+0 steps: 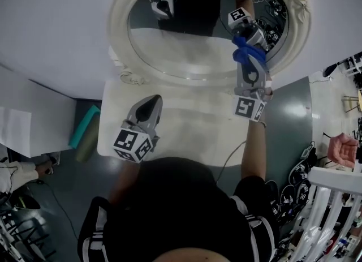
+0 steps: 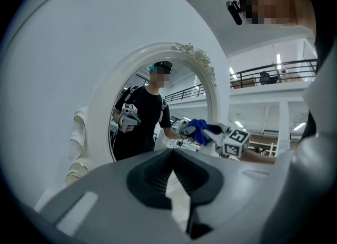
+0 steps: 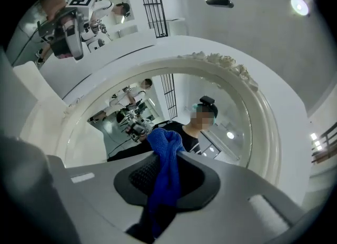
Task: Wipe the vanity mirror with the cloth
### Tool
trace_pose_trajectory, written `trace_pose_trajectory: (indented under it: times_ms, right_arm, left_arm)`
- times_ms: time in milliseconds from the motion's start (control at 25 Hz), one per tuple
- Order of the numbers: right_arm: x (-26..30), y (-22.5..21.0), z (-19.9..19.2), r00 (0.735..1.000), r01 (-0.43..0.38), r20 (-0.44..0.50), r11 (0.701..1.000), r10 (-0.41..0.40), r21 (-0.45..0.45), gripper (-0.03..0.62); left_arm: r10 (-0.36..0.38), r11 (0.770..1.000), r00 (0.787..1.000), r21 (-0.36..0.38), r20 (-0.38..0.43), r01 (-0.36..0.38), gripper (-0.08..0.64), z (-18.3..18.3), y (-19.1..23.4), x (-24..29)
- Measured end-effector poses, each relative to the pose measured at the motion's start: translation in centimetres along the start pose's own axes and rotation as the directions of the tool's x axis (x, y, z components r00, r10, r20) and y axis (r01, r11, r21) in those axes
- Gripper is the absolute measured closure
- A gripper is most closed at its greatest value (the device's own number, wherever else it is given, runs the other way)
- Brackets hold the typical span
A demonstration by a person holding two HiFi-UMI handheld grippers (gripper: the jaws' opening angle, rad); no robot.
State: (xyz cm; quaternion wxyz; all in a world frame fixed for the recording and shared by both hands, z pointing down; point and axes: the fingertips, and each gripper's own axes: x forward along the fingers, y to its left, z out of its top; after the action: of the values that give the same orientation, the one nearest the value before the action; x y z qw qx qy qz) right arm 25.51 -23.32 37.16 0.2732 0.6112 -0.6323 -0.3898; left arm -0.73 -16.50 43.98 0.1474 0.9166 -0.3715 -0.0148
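Person, black top (image 1: 186, 215), standing close at a white table (image 1: 186, 133). Left gripper (image 1: 151, 103): held low over the table on a bent arm, pointing at the mirror and well clear of the glass; its jaws are closed together with nothing between them, as its own view confirms (image 2: 171, 156). Right gripper (image 1: 249, 58): carried on a bare forearm (image 1: 254, 147) stretched forward and raised to the glass; its jaws are clamped on a blue cloth (image 1: 247, 50), bunched and standing past the tips (image 3: 166, 153). Vanity mirror, oval, cream ornate frame (image 1: 120, 34), upright at the table's far edge; the cloth sits against the right side of the glass, meeting its own reflection. Teal object (image 1: 83, 125) on the floor left of the table.
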Motion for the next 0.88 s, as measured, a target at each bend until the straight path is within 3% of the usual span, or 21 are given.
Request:
trace_pose_trajectory:
  times_ms: [320,680,880]
  right_arm:
    - [-1.6,10.1,-5.9,0.977,-0.175,-0.108,0.982,0.183,0.072,0.531]
    - [-1.2,18.2,-7.3,0.934,-0.286,-0.161,0.939,0.317,0.191,0.531]
    - [-0.7,22.5,-7.4,0.900,-0.354,-0.171,0.901,0.402,0.251,0.531]
  left_arm:
    - [0.009,1.000,1.000,0.011,-0.027,-0.009,0.549,-0.3,-0.2,-0.7]
    - [0.042,0.999,0.998,0.015,-0.039,-0.042,0.549,-0.7,0.3,-1.4]
    - [0.070,0.998,0.997,0.010,-0.046,-0.069,0.549,-1.0,1.1,-1.9]
